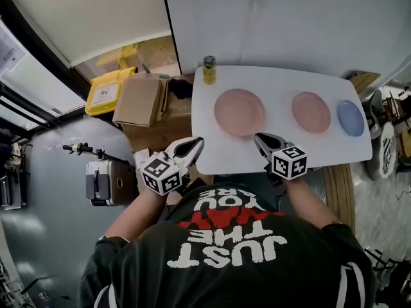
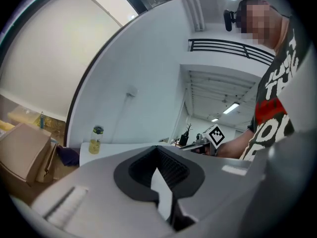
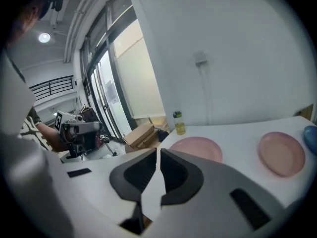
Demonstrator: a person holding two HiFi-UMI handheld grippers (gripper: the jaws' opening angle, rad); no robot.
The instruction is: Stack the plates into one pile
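Three plates lie in a row on the white table [image 1: 282, 153]: a large pink plate [image 1: 239, 112] [image 3: 196, 148] at the left, a smaller pink plate [image 1: 311, 112] [image 3: 282, 152] in the middle, and a blue plate [image 1: 350, 118] [image 3: 311, 138] at the right. My left gripper [image 1: 197, 142] [image 2: 156, 148] hangs at the table's near left corner, shut and empty. My right gripper [image 1: 257, 136] [image 3: 157, 150] is over the near edge, just short of the large pink plate, also shut with nothing in it. No plate is touched.
A yellow-filled bottle [image 1: 209, 70] [image 2: 95, 140] [image 3: 178, 122] stands at the table's far left corner. Cardboard boxes [image 1: 141, 99] [image 2: 25, 150] and a yellow bin [image 1: 109, 90] sit left of the table. A grey case [image 1: 106, 181] is on the floor. A white wall backs the table.
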